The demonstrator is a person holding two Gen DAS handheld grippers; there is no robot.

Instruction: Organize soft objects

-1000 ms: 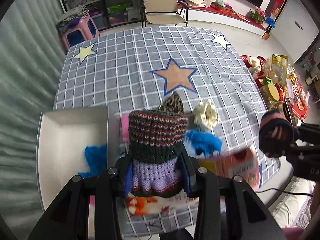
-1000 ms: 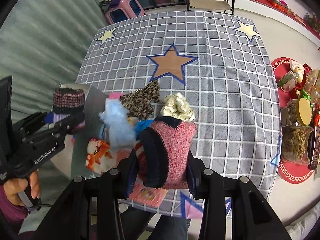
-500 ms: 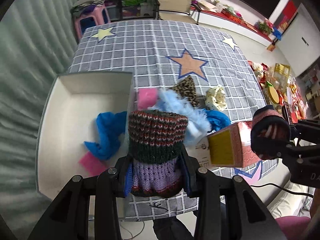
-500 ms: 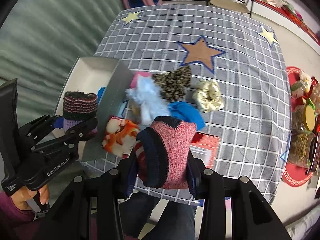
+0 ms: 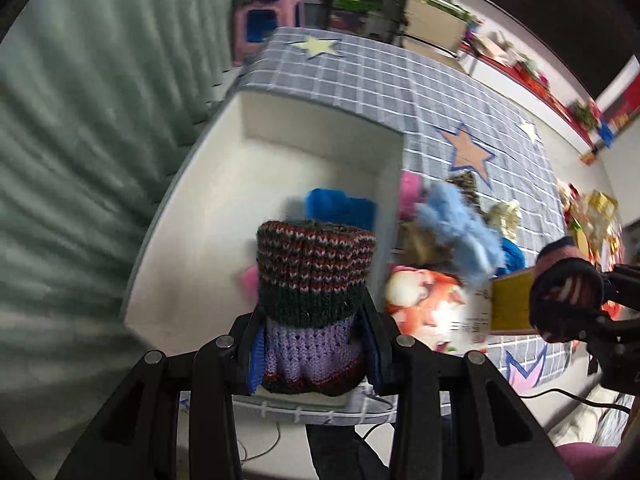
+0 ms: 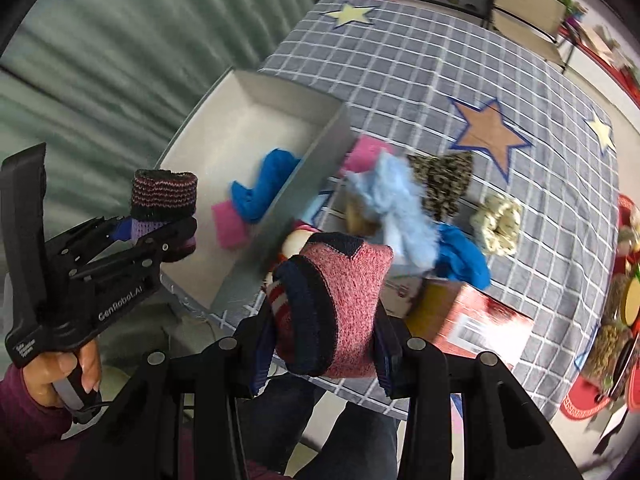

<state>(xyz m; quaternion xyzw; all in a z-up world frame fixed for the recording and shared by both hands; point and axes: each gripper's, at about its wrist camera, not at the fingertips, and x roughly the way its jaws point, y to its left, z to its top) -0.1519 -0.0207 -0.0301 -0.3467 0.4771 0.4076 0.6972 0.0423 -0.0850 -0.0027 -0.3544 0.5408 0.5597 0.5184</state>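
Knit roll (image 5: 314, 292): striped red, dark green and lilac, stood upright between the fingers of the left gripper (image 5: 312, 354), which was clamped on its lilac lower part; it hung over the near end of the box.
Left gripper, other view: seen from the right wrist (image 6: 160, 236), held by a hand (image 6: 60, 376) in a maroon sleeve, the knit roll (image 6: 164, 200) poking up above it.
Sock (image 6: 336, 308): pink marl with navy cuff and red-white stripes, squeezed between the fingers of the right gripper (image 6: 320, 344), above the table's near edge; from the left wrist it showed at far right (image 5: 566, 280).
Box (image 5: 224, 208): white, open-topped, at the table's left near corner; inside lay a blue cloth (image 5: 340, 208) and a pink piece (image 5: 248, 280).
Pile beside box: pale blue fluff (image 6: 396, 204), pink pad (image 6: 366, 154), leopard cloth (image 6: 444, 176), cream scrunchie (image 6: 498, 222), blue sock (image 6: 464, 258), orange plush (image 5: 424, 296), all close together just right of the box wall.
Carton (image 6: 476, 320): red with a yellow end, on the table near the sock.
Tablecloth (image 6: 400, 64): grey check with stars.
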